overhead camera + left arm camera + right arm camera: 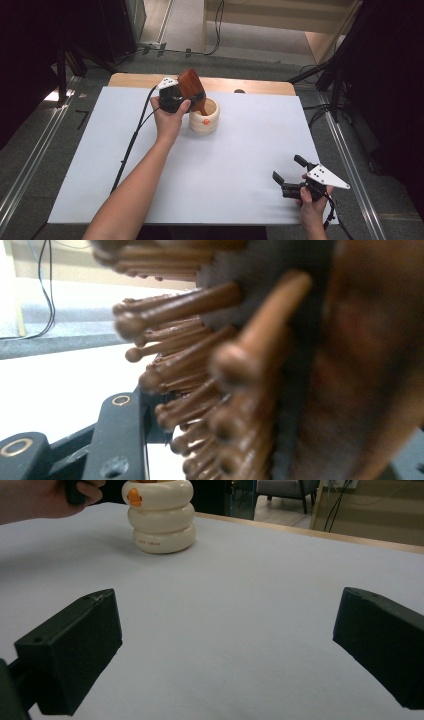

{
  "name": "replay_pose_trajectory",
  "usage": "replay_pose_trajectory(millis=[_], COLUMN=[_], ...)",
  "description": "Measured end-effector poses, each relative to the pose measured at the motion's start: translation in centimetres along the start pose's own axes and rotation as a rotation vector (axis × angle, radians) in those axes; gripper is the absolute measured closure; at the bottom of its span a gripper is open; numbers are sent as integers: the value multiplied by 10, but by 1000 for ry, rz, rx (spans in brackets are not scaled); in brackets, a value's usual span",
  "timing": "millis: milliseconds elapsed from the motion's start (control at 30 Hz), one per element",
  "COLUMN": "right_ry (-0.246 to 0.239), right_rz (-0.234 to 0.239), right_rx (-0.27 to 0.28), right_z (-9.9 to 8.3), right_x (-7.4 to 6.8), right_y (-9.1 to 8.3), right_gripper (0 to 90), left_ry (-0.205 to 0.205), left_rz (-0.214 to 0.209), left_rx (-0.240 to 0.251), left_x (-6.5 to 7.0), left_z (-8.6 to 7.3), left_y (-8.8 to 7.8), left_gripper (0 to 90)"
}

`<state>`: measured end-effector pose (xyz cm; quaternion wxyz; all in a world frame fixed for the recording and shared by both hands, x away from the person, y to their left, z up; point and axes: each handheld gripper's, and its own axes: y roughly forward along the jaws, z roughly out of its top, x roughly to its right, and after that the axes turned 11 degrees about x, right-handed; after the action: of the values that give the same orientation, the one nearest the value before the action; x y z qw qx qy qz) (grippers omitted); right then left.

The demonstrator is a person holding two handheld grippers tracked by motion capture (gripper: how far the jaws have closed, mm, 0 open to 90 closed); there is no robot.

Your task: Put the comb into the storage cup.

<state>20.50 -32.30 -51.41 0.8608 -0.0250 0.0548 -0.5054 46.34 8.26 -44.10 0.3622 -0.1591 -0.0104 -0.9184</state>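
Right gripper [286, 182] idle near table [225, 165] edge, fingers wide apart. Farther off, left gripper [181, 100] fingers around wooden hairbrush [191, 86] head, handle down in cream ridged cup [204, 117]. Brush light, rigid; bristles snag; grip head edges.

The left gripper [186, 100] is showing a black body with a grey three-cornered plate on top, dotted with small dark holes, and a black cable is trailing from it along the bare forearm. In the left gripper view its black jaw is carrying brass-ringed screw holes. The right gripper [290, 175] is wearing the same grey plate, and its two black jaws are showing as blocky, matte wedges in the right gripper view. Both arms are going sleeveless as far as the high view is reaching
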Motion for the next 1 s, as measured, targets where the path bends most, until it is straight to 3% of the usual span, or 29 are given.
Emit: replay_pose_trajectory(millis=[133, 200, 267, 567, 767, 833, 1000], right_ry=[0, -3, -3, -2, -2, -2, 0], right_rz=[0, 0, 1, 0, 1, 1, 0], right_rx=[0, -1, -1, -1, 0, 0, 0], right_z=[0, 0, 0, 0, 0, 0, 0], right_x=[0, 0, 0, 0, 0, 0, 0], right_y=[0, 0, 1, 1, 1, 1, 0], right_gripper=[0, 0, 0, 0, 0, 0, 0], left_ry=[-20, -12, -29, -7, 19, 21, 24], left_rz=[-12, -5, -17, -5, 17, 31, 31], left_rx=[-9, -11, -13, -29, -26, -28, -12], left_x=[-3, -3, -4, 0, 1, 2, 2], left_z=[0, -1, -1, -1, 2, 3, 4], left_y=[-1, -4, -3, -3, -6, -7, -10], left_gripper=[362, 365, 358, 145, 68, 0, 0])
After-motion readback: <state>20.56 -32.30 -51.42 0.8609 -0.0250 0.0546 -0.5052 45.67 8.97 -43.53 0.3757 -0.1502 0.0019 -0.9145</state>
